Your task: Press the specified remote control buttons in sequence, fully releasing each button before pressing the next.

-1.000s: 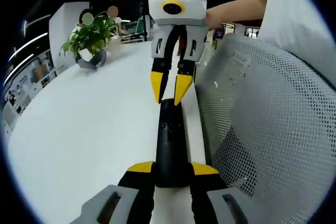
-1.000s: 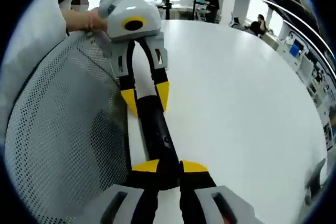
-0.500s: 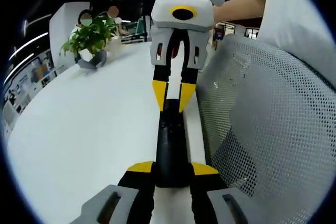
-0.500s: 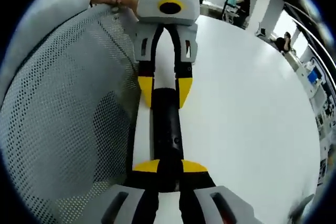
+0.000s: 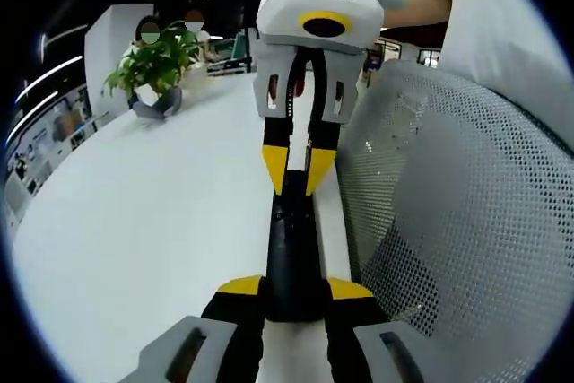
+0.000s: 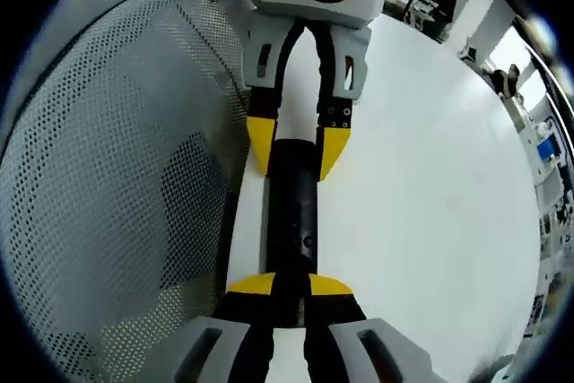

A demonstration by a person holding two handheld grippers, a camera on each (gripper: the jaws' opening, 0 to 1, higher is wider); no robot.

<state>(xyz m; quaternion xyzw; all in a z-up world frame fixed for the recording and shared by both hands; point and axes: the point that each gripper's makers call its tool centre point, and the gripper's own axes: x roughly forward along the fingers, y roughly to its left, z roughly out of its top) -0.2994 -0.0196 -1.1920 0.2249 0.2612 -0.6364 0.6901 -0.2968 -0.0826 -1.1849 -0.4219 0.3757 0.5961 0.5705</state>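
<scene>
The left gripper [image 5: 293,286] pinches one end of the black remote [image 5: 291,239]; the right gripper [image 5: 298,168], tips nearly together, hovers over its buttons; next, I think, one careful push down.

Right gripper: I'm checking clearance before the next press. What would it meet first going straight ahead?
Likely the left gripper, which faces it at the far end of the black remote that both grippers clamp.

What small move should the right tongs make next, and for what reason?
Probably lower the right tongs slightly onto a button. The left tongs are shut on the near end of the black remote control, holding it by the white table edge, while the right yellow tips stand together above its far end.
</scene>
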